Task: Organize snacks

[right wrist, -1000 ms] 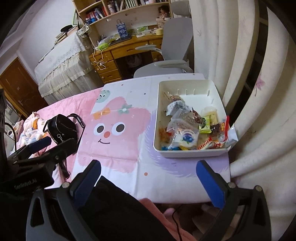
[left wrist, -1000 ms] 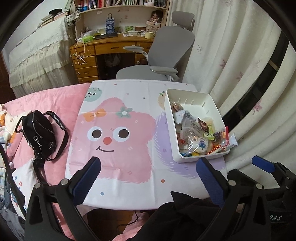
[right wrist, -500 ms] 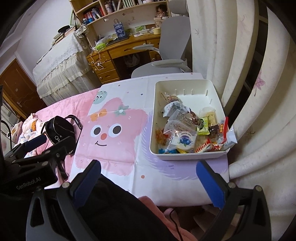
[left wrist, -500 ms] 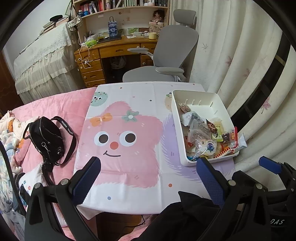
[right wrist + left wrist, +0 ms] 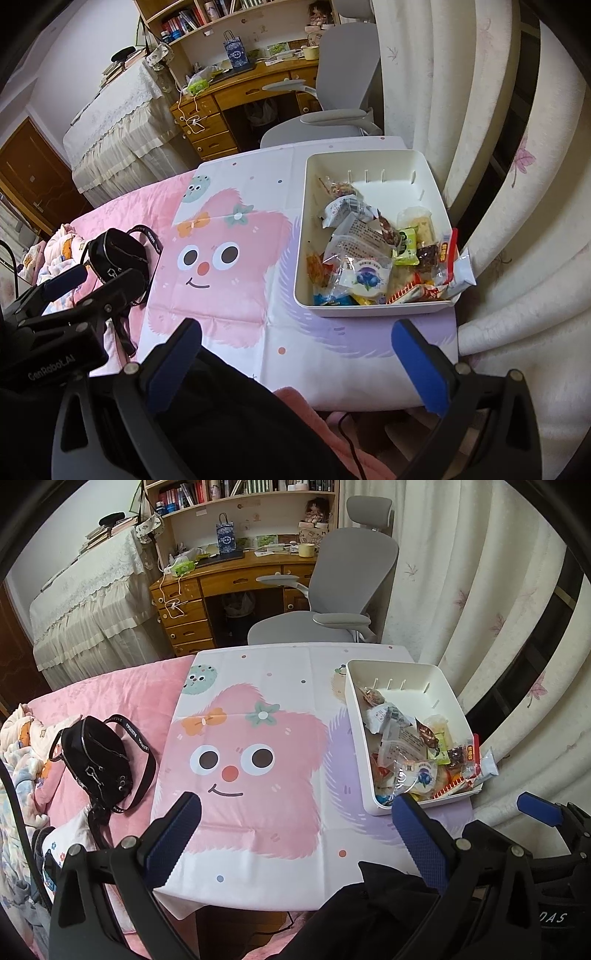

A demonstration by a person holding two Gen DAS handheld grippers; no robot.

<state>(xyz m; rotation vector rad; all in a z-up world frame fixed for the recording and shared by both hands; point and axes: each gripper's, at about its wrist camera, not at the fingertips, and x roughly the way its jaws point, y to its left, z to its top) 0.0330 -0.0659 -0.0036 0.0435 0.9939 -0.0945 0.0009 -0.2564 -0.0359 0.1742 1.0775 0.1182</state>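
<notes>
Left wrist view: left gripper [image 5: 295,843] held above near edge of desk [image 5: 280,686], jaws spread wide, nothing between. White bin [image 5: 354,738] at right side of desk, close to curtain [image 5: 480,609]. Snacks [image 5: 410,753] heaped in near half of bin; far half bare. Silver-blue packet [image 5: 488,762] hanging over right rim. Black bag [image 5: 98,764] on pink bed cover, well apart from bin.

Right wrist view: right gripper [image 5: 295,363] also above near edge, jaws spread wide, empty. Bin [image 5: 301,258] ahead and slightly right. Blueberry pouch [image 5: 365,277] on top of heap near front wall; green packet [image 5: 406,247] beside it.

Handling, as judged: wrappers light, thin, crinkly, likely slippery; contents possibly crushable. Best hold at sealed end flap or a flat edge, gentle pinch only. Overhanging packet easiest to reach; buried items liable to drag neighbours.
</notes>
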